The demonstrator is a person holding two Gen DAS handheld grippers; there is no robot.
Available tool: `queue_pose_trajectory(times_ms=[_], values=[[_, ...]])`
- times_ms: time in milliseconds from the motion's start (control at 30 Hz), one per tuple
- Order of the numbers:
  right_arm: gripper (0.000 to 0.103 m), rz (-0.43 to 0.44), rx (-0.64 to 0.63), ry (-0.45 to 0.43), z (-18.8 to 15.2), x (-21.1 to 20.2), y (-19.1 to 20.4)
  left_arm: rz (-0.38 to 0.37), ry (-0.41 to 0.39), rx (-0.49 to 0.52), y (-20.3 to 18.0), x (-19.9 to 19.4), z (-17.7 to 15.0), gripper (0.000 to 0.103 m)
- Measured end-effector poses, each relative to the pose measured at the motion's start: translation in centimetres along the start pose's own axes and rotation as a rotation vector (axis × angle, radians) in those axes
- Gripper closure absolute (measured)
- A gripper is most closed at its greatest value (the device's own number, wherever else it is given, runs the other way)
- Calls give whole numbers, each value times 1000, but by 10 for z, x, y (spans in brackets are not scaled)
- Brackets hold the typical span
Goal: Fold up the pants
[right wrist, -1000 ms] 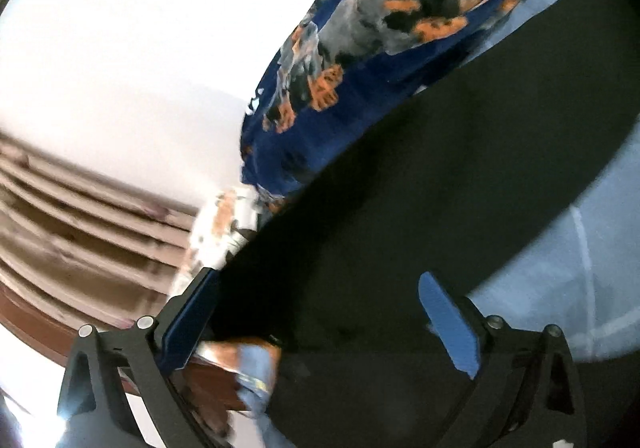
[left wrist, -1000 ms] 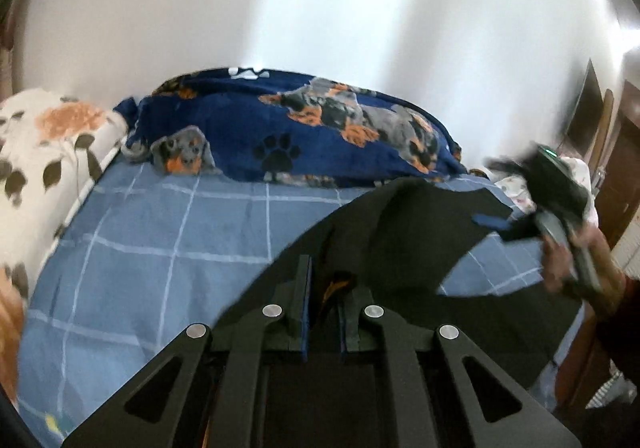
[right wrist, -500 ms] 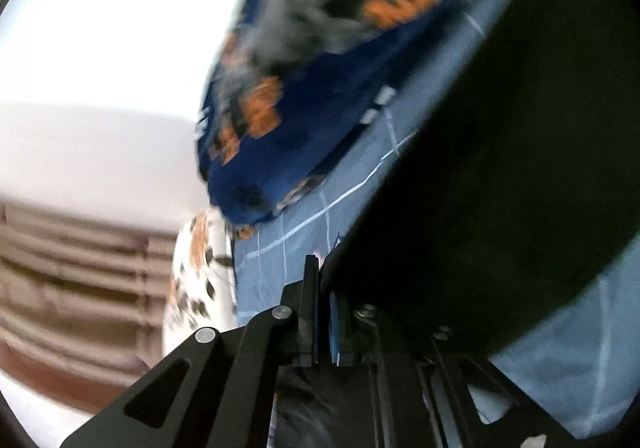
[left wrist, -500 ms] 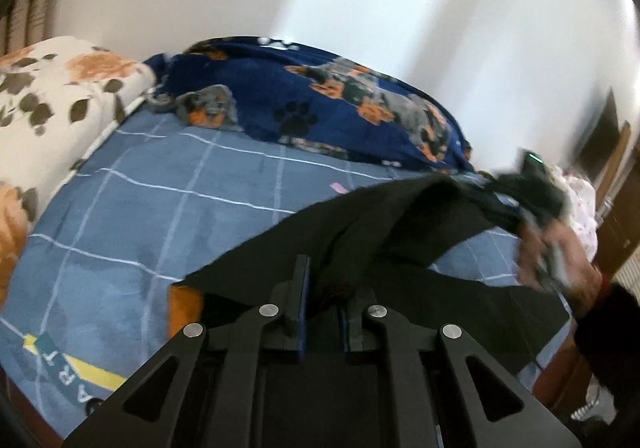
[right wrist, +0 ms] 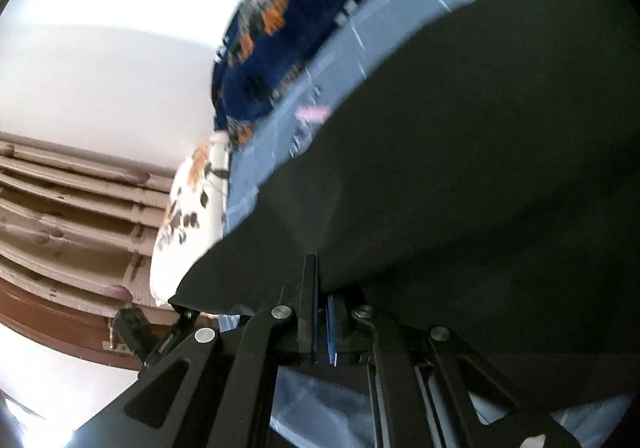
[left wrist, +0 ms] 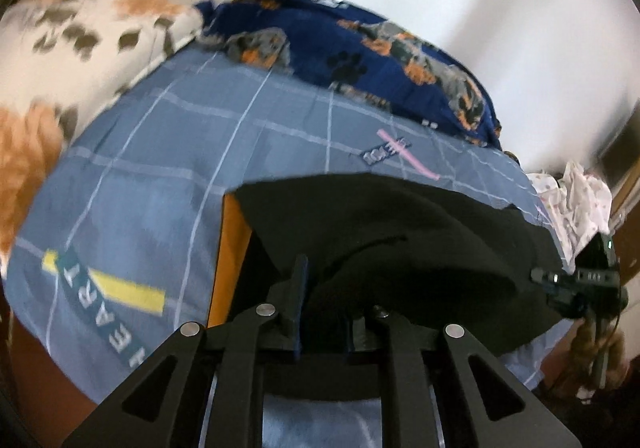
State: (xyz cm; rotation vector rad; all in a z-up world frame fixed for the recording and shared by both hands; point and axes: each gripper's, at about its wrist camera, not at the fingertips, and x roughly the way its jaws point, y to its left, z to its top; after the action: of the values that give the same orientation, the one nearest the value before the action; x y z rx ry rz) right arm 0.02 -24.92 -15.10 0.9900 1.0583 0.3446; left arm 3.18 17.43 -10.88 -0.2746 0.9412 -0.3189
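The black pants [left wrist: 400, 240] lie spread over the near part of the blue checked bed sheet [left wrist: 168, 167], with an orange lining strip [left wrist: 230, 256] showing at their left edge. My left gripper [left wrist: 324, 300] is shut on the pants' near edge, low over the bed. My right gripper [right wrist: 322, 288] is shut on another edge of the pants [right wrist: 480, 167], which fill most of the right wrist view. The right gripper also shows in the left wrist view [left wrist: 580, 288] at the pants' right end.
A navy dog-print blanket [left wrist: 360, 59] lies bunched along the far side of the bed by the white wall. A white floral pillow [left wrist: 80, 47] sits at the far left. White clothes [left wrist: 572, 203] are piled at the right. A wooden headboard [right wrist: 60, 228] stands beyond the pillow.
The right gripper closed on the pants' edge. Both grippers came down toward the bed with the pants, which now lie lower and flatter on the sheet.
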Motion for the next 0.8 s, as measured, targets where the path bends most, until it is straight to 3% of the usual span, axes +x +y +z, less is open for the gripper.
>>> queue_pose_trajectory(times_ms=[400,500,600,667,800], values=[[98,-61,105,153,-48,16,-32,66,72,35,9,8,-29,86],[98,-69,104,163,-47,18,-32,121,75,57,11,10,-34,80],[98,-74,116,186,-49,24,-34,207,100,16,22,9,-36,75],[98,-79,124,193,-50,26,-36,287,81,-35,36,-1,-34,64],[97,-72,140,198,-50,28,-41,300,-16,-118,48,-30,-24,64]])
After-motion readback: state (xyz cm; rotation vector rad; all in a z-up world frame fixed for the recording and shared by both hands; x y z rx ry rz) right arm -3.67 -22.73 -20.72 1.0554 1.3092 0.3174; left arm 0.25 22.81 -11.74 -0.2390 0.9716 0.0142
